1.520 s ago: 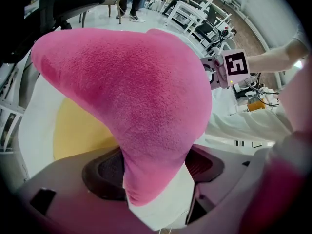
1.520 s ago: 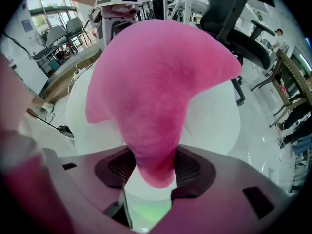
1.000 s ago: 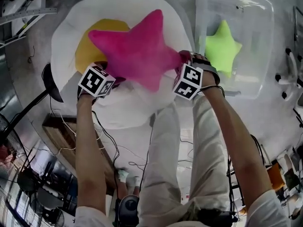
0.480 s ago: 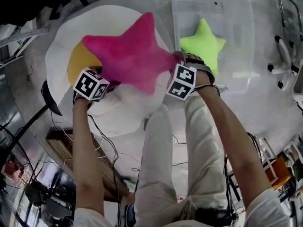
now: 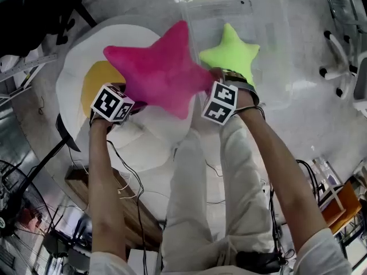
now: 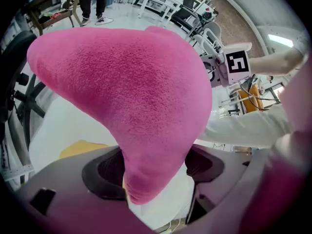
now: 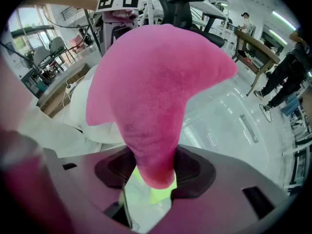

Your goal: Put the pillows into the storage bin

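Head view: pink star pillow (image 5: pixel 160 70) hangs beside the clear storage bin (image 5: pixel 292 67), left tool (image 6: pixel 153 172) and right tool (image 7: pixel 155 167) each clenched on only 1 soft tip, so either could slip free.

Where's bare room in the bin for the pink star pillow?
Free: the clear storage bin floor right of the green star pillow, up to the right wall, plus a strip between that pillow and the far wall. Crowded: the bin's near left corner, where the held pink star pillow hangs close by the green one.
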The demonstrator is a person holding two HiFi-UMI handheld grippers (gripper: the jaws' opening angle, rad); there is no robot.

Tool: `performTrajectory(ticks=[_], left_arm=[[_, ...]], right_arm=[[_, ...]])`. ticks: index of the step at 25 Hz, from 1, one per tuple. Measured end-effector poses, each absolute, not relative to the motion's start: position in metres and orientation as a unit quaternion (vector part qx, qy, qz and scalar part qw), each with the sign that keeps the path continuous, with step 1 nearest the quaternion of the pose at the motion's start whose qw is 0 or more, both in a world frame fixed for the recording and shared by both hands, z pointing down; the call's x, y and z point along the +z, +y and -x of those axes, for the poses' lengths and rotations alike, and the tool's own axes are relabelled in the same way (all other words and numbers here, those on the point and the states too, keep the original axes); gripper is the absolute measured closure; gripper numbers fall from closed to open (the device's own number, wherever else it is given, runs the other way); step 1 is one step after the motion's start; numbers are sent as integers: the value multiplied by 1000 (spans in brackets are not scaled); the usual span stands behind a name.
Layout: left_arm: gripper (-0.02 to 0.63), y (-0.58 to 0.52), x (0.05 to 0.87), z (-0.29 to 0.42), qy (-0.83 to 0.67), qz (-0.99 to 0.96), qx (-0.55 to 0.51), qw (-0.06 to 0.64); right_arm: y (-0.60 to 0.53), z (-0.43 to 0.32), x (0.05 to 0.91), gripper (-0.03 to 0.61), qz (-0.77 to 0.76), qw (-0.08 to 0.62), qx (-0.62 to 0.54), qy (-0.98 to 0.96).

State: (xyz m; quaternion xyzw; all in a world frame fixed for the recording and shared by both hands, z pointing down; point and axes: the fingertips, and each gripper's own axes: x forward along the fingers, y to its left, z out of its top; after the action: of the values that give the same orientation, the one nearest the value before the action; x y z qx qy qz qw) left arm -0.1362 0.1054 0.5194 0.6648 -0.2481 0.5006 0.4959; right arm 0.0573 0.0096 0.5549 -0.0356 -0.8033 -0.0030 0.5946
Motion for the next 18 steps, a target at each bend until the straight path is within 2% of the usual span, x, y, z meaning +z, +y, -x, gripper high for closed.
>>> performTrajectory(ticks=[18], left_arm=[[230,17,530,17,-187,-681,555,440]], right_arm=[[-32,-190,572,341,-40,598,72,-797]])
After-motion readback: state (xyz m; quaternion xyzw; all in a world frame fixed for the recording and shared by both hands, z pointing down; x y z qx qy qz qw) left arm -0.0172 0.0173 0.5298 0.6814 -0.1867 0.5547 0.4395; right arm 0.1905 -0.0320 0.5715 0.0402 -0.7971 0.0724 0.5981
